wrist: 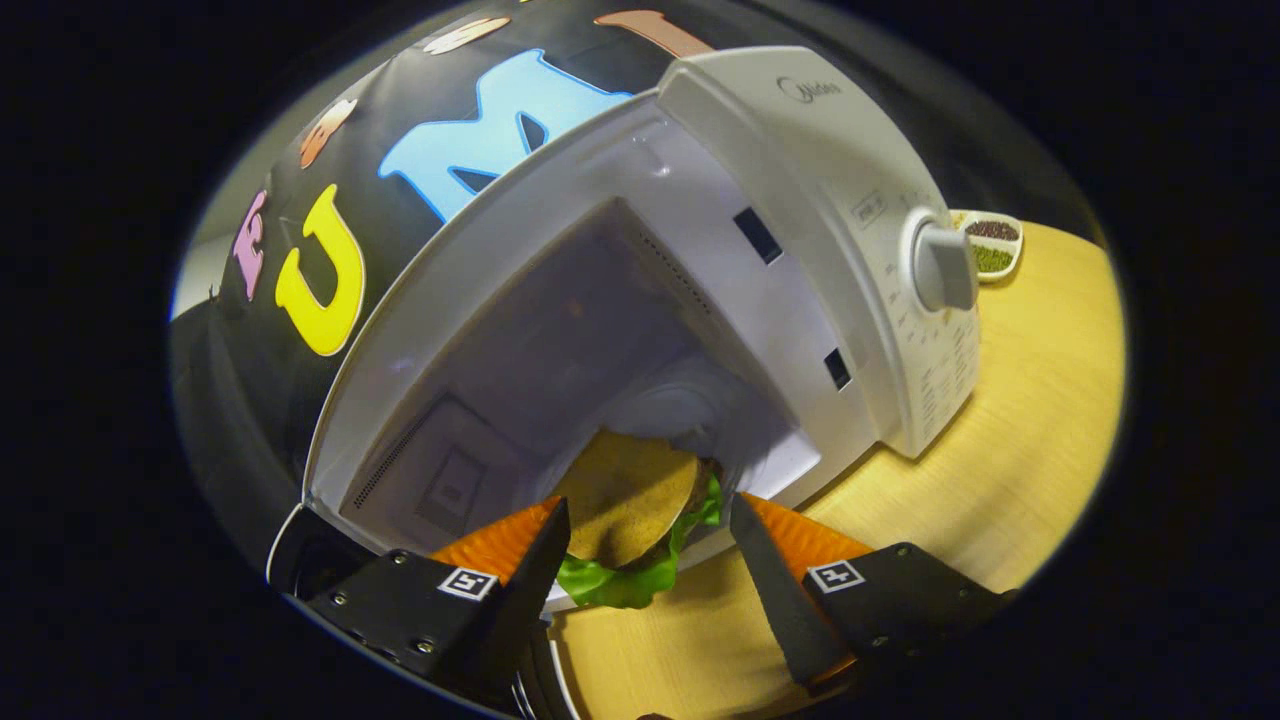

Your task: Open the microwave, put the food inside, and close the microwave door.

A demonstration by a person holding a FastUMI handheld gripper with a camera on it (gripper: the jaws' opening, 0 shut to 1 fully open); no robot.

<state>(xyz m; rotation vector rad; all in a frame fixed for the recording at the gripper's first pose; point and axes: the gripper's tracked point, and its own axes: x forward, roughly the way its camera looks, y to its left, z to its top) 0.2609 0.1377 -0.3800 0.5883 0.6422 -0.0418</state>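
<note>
1. Green lettuce and a brown bun mark the burger (632, 505), which sits between the fingers of the gripper (648, 540). The fingers stand apart. The left fingertip looks to touch the burger's edge, while a gap shows at the right fingertip, so I cannot tell whether both press on it.

2. Just ahead, the burger hangs at the mouth of the microwave (640, 330), half over the lower sill and half inside the cavity. The whole view is tilted, so the oven leans across it.

3. Inside, a pale round turntable (690, 405) lies beyond the burger. The cavity walls and vent holes are in plain sight, so the door (310, 555) is open; a dark edge low beside the left finger seems to be it.

4. Further out, the control panel carries a knob (945, 265). Past it, on the wooden table (1020, 420), a small dish (992, 245) holds dark and green grains, well apart from the work.

5. My judgement: this is the placing step. To do it well:
   - carry the burger deeper until it is over the turntable's middle, clear of the sill;
   - keep it level so the layers do not slide;
   - lower until it rests, then spread the fingers and draw straight back;
   - keep the fingers off the cavity walls.

6. Closing the door is not yet done.
</note>
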